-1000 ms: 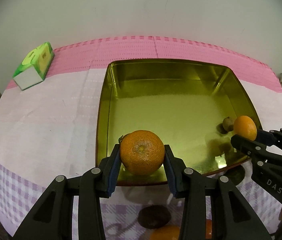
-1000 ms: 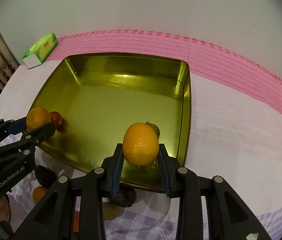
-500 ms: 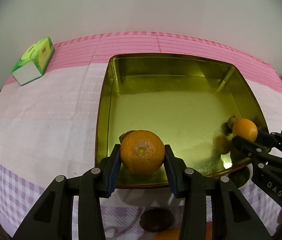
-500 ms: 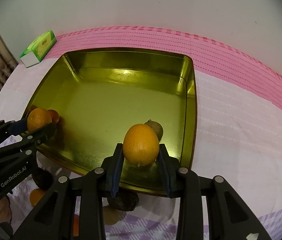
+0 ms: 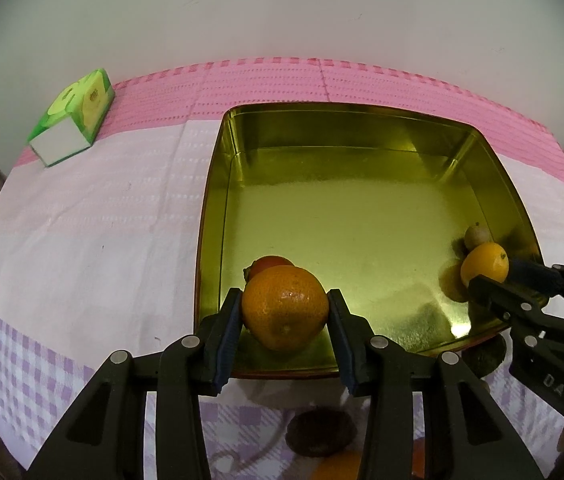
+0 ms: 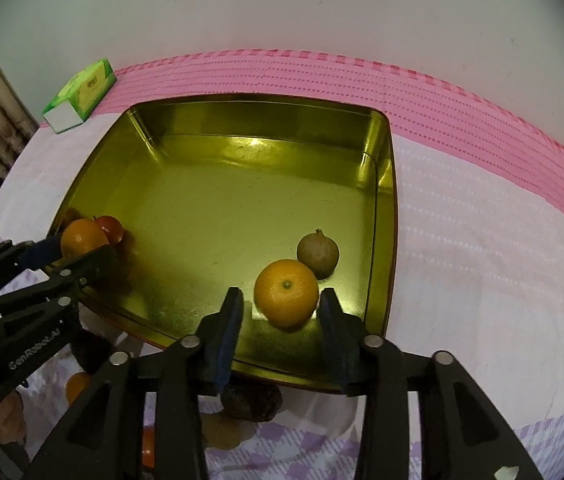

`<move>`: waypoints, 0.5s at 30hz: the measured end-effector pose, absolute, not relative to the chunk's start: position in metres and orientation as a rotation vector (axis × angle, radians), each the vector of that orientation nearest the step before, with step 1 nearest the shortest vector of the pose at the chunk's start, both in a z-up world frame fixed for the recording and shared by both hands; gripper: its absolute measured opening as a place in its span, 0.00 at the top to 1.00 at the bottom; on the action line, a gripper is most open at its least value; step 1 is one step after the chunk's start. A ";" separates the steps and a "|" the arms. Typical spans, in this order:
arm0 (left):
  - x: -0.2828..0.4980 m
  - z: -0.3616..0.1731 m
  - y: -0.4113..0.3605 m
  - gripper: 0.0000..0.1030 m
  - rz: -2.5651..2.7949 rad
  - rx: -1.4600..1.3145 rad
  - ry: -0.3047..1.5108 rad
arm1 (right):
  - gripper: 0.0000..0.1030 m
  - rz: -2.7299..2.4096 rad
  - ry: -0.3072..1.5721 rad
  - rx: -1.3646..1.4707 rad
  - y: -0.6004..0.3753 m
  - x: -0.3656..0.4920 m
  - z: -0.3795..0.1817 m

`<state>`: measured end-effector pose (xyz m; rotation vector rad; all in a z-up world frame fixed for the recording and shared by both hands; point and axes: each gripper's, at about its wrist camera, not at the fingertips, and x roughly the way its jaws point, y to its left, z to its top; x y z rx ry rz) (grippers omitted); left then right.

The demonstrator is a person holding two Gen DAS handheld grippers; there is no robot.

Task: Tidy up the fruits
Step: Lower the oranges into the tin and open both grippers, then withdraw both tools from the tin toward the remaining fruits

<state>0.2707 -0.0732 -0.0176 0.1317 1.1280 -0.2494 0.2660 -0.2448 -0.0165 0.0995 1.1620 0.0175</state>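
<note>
A gold square tray (image 5: 342, 128) (image 6: 262, 120) lies on the pink and white cloth. Over its near left corner, my left gripper (image 5: 285, 294) (image 6: 82, 248) is shut on a large orange (image 5: 285, 312) (image 6: 82, 236). A small red fruit (image 5: 270, 264) (image 6: 110, 228) sits just behind that orange. At the near right corner, my right gripper (image 6: 282, 294) (image 5: 498, 276) has its jaws opening. A smaller orange (image 6: 286, 298) (image 5: 484, 264) rests on the tray floor between them, with a gap on each side. A brown round fruit (image 6: 318, 254) (image 5: 476, 236) lies beside it.
A green tissue box (image 5: 72, 128) (image 6: 80, 94) stands at the back left of the cloth. In front of the tray lie dark fruits (image 5: 318, 432) (image 6: 250, 398) and another orange (image 6: 76, 386). A white wall rises behind the table.
The right gripper's jaws have parted and its orange has settled onto the tray floor, stem end up. The left orange has rolled a little between its pads.
</note>
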 end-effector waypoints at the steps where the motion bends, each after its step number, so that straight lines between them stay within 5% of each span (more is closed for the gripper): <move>1: 0.270 -0.016 -0.074 0.56 -0.252 0.137 1.125 | 0.57 0.017 1.158 0.094 -0.244 0.265 -0.014; 5: 0.261 -0.008 -0.078 0.47 -0.260 0.162 1.101 | 0.57 0.020 1.136 0.088 -0.244 0.258 -0.003; 15: 0.229 0.026 -0.072 0.46 -0.261 0.172 1.046 | 0.57 0.001 1.080 0.093 -0.250 0.220 0.026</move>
